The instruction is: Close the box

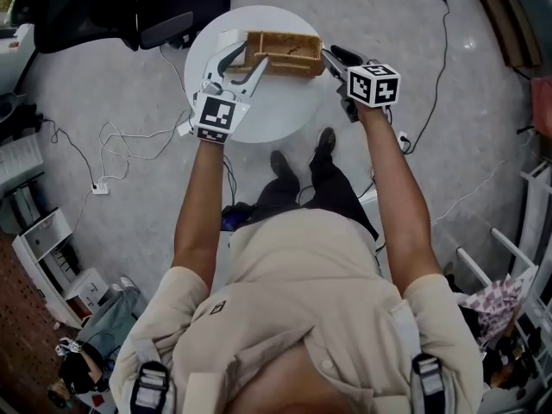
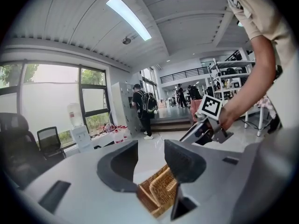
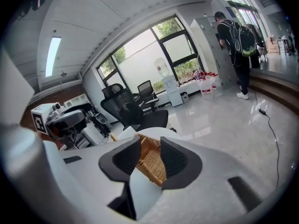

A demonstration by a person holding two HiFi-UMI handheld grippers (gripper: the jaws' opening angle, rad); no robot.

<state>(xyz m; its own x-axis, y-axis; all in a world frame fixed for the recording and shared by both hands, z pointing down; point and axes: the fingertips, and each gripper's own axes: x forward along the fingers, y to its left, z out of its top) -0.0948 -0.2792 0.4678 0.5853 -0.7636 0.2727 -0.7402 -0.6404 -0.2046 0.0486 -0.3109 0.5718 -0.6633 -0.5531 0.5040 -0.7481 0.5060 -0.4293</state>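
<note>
The person stands over a small round white table (image 1: pixel 276 110) with both arms stretched forward, a gripper in each hand. The box (image 1: pixel 285 54), a long wicker one, lies on the far half of the table with its length running left to right. The left gripper (image 1: pixel 248 57) is at the box's left end, its two white jaws spread apart, one at the end of the box and one over its near long side. In the left gripper view the wickerwork shows low in the gap between the jaws, but I cannot tell whether either jaw touches it. The right gripper (image 1: pixel 330 56) comes in at the box's right end. In the right gripper view its dark jaws also stand released, with the woven end wall of the box showing in the gap between them. Contact is not clear there either. A black office chair (image 1: pixel 95 7) stands just beyond the table on the left, and white cables (image 1: pixel 112 136) trail across the grey floor (image 1: pixel 466 145) beside it.
</note>
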